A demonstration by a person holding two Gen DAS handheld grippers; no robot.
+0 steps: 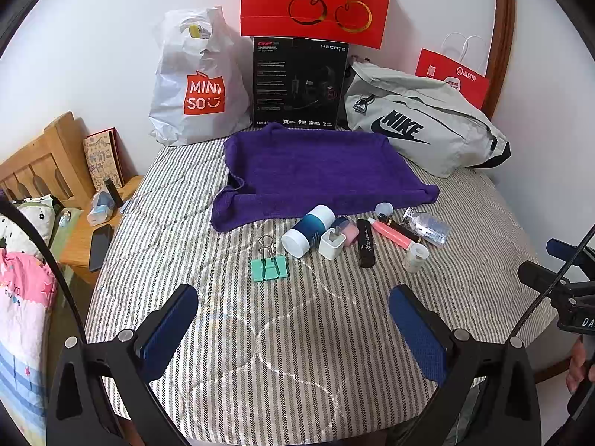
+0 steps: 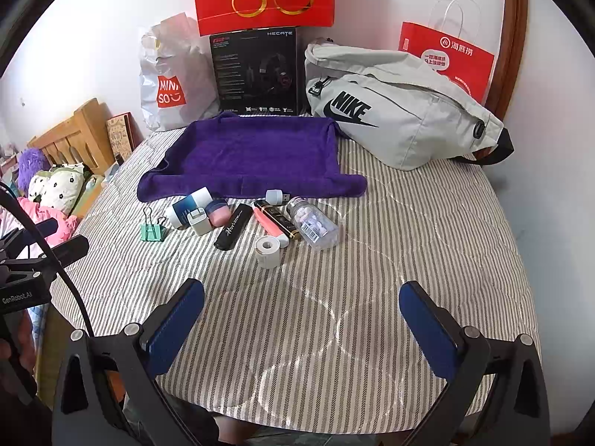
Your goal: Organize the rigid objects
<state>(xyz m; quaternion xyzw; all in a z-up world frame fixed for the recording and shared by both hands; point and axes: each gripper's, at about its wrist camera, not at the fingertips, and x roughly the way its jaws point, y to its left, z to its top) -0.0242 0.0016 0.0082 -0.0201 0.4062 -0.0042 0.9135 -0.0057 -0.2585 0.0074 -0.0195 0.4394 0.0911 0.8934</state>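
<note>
Striped grey-and-white quilted bedding (image 1: pixel 282 353) fills both wrist views, with a white Miniso plastic bag (image 1: pixel 193 85), a black headset box (image 1: pixel 299 85) and a grey Nike waist bag (image 1: pixel 420 126) against the white wall. My left gripper (image 1: pixel 293 330) and right gripper (image 2: pixel 303 329) hover low over the bed, both spread wide and holding nothing. Well ahead of their fingers lies a row of small items in front of a purple terry towel (image 1: pixel 316 171): a mint-green binder clip (image 1: pixel 268 267), a blue-and-white cylinder (image 1: pixel 306 232), a white plug adapter (image 1: pixel 332 243), a black "Horizon" case (image 1: pixel 365 243), a pink highlighter (image 1: pixel 392 234), a small white tape roll (image 2: pixel 267 251) and a clear pill bottle (image 2: pixel 312 225).
</note>
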